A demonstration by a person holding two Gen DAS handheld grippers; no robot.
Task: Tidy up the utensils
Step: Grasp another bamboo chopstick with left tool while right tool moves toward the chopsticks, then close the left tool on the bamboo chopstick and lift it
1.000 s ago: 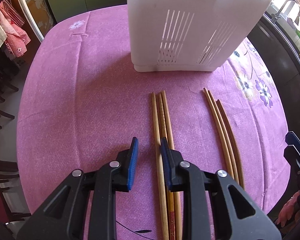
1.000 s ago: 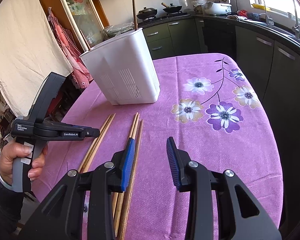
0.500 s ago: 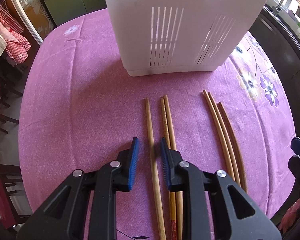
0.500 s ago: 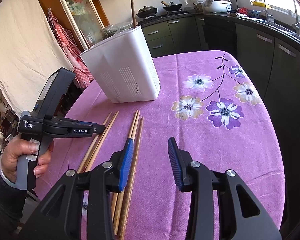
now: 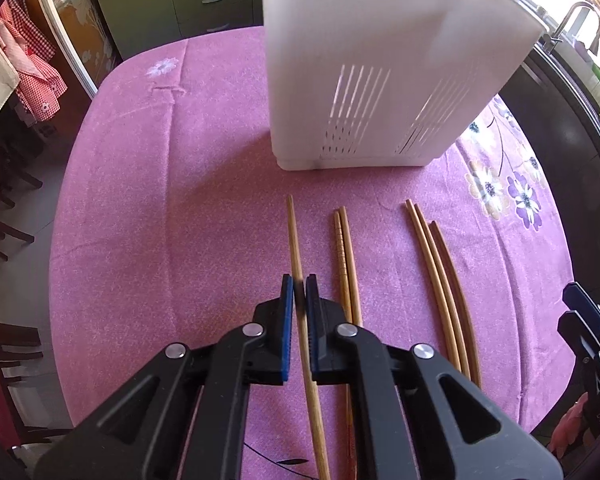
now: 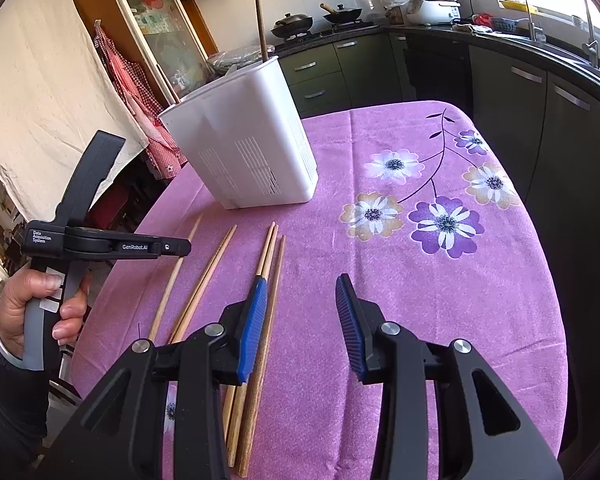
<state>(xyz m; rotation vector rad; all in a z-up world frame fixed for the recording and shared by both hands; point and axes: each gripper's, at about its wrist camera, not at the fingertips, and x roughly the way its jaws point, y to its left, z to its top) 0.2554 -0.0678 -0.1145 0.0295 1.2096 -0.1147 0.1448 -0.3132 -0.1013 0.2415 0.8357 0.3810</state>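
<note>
My left gripper is shut on a light wooden chopstick, gripping it partway along its length; whether it is off the cloth I cannot tell. Two more chopsticks lie just right of it, and a set of three further right. Beyond them stands the white slotted utensil holder. In the right wrist view my right gripper stands open over the purple cloth, its left finger above the three chopsticks. One dark chopstick stands in the holder.
The purple flowered tablecloth covers a rounded table. A hand holds the left gripper's handle at the table's left edge. Green kitchen cabinets run behind and to the right. Chairs stand at the left.
The left jaws have closed onto the leftmost chopstick, which now sits apart from the other two. The right gripper has stayed where it was.
</note>
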